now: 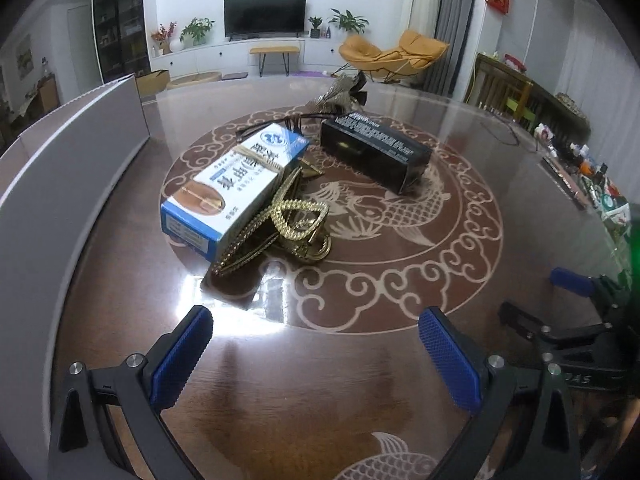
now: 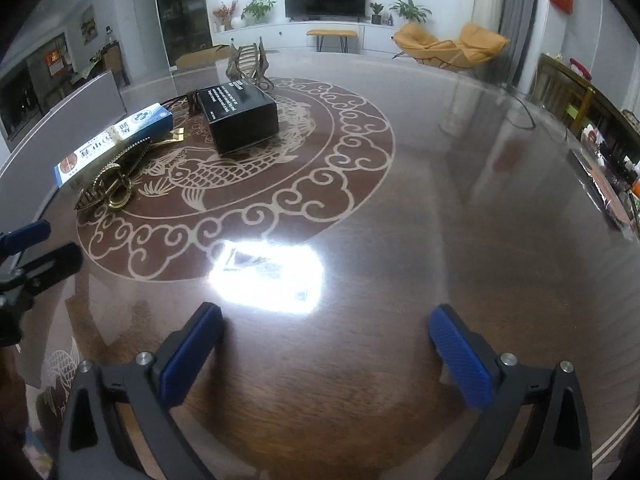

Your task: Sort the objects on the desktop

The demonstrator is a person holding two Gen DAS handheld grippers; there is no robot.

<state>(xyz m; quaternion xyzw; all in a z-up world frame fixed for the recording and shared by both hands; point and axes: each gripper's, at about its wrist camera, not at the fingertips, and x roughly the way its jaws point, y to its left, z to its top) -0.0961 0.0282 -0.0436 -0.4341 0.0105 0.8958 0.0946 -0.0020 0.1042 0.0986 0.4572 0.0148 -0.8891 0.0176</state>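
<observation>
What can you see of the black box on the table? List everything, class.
The black box is a long, glossy carton, apparently cardboard, with white small print on its top face. It looks closed and lies flat on the table over the fish motif. Neither gripper touches it. A gold ornament stands just behind it; whether they touch is unclear.

We hold our left gripper (image 1: 314,354) and right gripper (image 2: 326,354) side by side, tilted down over the table (image 2: 360,360), jaws spread wide, nothing between them.
</observation>
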